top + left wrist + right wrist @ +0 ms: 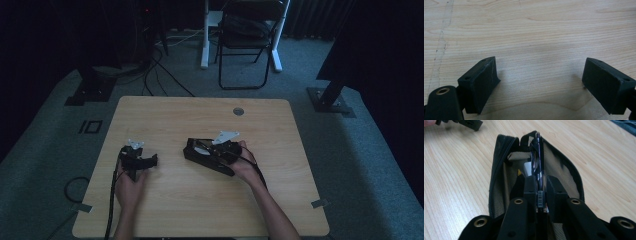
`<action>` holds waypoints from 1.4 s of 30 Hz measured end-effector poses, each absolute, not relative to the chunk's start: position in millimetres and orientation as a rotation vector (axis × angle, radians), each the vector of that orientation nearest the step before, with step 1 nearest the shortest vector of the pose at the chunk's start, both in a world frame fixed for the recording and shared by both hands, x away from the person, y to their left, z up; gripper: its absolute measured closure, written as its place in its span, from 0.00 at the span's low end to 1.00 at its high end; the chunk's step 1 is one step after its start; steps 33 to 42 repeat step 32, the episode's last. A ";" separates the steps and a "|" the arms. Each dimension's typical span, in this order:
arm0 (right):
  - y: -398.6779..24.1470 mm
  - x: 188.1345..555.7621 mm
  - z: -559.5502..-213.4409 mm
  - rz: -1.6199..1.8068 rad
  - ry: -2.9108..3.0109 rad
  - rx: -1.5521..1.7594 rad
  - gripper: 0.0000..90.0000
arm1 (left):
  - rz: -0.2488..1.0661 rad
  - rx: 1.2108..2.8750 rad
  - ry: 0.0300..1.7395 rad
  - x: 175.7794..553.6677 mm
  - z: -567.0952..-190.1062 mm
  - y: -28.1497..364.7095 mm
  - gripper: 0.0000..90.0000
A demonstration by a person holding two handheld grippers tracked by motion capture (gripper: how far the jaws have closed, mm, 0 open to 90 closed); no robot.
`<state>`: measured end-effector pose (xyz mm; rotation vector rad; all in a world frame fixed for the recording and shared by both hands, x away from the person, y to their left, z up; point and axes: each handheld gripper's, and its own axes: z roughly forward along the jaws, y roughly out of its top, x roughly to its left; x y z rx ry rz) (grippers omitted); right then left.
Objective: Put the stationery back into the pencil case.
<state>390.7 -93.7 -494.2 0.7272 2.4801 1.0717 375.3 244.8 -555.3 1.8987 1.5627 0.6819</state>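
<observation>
The right tongs (539,187) are clamping a pen (537,157) inside the open pouch (499,170) mid-counter; the left tongs (540,82) are resting apart. The pen could be snagging on the zipper, dragging the unheld pouch.

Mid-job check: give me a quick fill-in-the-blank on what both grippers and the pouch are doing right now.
1. The right gripper is shut on a dark ____.
2. The pen lies over the black pouch, whose zip is ____.
3. The left gripper has its jaws ____, with bare table between them.
4. The pouch's lining is ____ in colour.

Missing words: pen; open; open; tan
</observation>
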 end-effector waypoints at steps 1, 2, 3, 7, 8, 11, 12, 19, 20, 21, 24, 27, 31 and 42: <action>-93.5 391.2 -495.4 1.069 2.483 0.728 0.88 | 0.682 1.899 1.563 375.3 -555.3 244.8 0.15; -93.2 391.4 -496.4 1.065 2.488 0.727 0.88 | 0.681 1.898 1.563 375.2 -555.3 244.7 0.15; -92.9 391.3 -497.1 1.063 2.491 0.729 0.88 | 0.682 1.899 1.563 375.3 -555.3 244.8 0.15; -91.4 389.2 -498.2 1.042 2.497 0.719 0.88 | 0.681 1.898 1.563 375.3 -555.3 244.7 0.15; -91.1 388.5 -498.3 1.040 2.501 0.717 0.87 | 0.681 1.898 1.563 375.3 -555.3 244.8 0.15; -91.6 386.2 -497.7 1.047 2.513 0.711 0.78 | 0.681 1.898 1.563 375.3 -555.3 244.7 0.15; -92.2 385.3 -497.1 1.052 2.507 0.708 0.75 | 0.681 1.898 1.563 375.3 -555.4 244.7 0.15; -102.4 374.5 -487.0 1.115 2.455 0.725 0.59 | 0.682 1.898 1.563 375.3 -555.4 244.7 0.15; -104.6 372.9 -485.3 1.127 2.445 0.731 0.58 | 0.681 1.898 1.563 375.2 -555.3 244.8 0.15; -107.1 371.4 -483.7 1.133 2.435 0.734 0.57 | 0.682 1.898 1.563 375.2 -555.4 244.7 0.15; -115.1 367.9 -479.8 1.150 2.403 0.756 0.55 | 0.682 1.898 1.563 375.2 -555.4 244.7 0.15; -124.7 366.3 -477.0 1.161 2.375 0.779 0.54 | 0.681 1.898 1.563 375.2 -555.4 244.7 0.15; -143.0 366.9 -475.0 1.178 2.311 0.850 0.51 | 0.681 1.898 1.563 375.3 -555.3 244.8 0.15; -149.5 367.8 -475.1 1.180 2.292 0.873 0.51 | 0.682 1.898 1.564 375.3 -555.4 244.7 0.15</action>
